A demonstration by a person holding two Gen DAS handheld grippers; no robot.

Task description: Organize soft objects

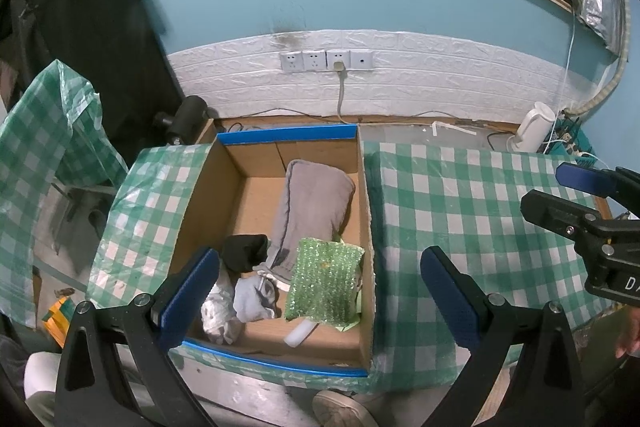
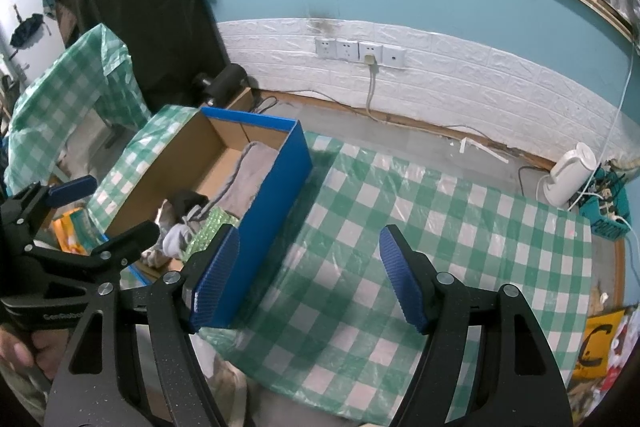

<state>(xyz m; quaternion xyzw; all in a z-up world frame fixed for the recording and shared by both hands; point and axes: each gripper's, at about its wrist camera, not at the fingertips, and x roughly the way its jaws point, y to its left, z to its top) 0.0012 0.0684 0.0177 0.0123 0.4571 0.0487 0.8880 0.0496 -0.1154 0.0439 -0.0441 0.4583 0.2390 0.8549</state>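
Note:
A blue-edged cardboard box (image 1: 362, 187) sits between green-checked covered surfaces. Inside lie a grey cushion (image 1: 314, 203), a green bubble-wrap pouch (image 1: 326, 285), a black sock (image 1: 244, 251), pale grey and white cloths (image 1: 250, 301) and a white tube (image 1: 300, 333). My left gripper (image 1: 320, 301) is open and empty above the box's near edge. My right gripper (image 2: 310, 275) is open and empty over the checked table (image 2: 440, 235), right of the box (image 2: 272, 195). The right gripper also shows in the left wrist view (image 1: 560, 191), and the left gripper in the right wrist view (image 2: 108, 207).
A white kettle (image 1: 534, 127) and cables stand at the table's far right by the wall. Wall sockets (image 1: 326, 61) are behind. A black coat (image 1: 80, 27) hangs at left beside another checked cover (image 1: 40, 147). A shoe (image 1: 344, 411) is below.

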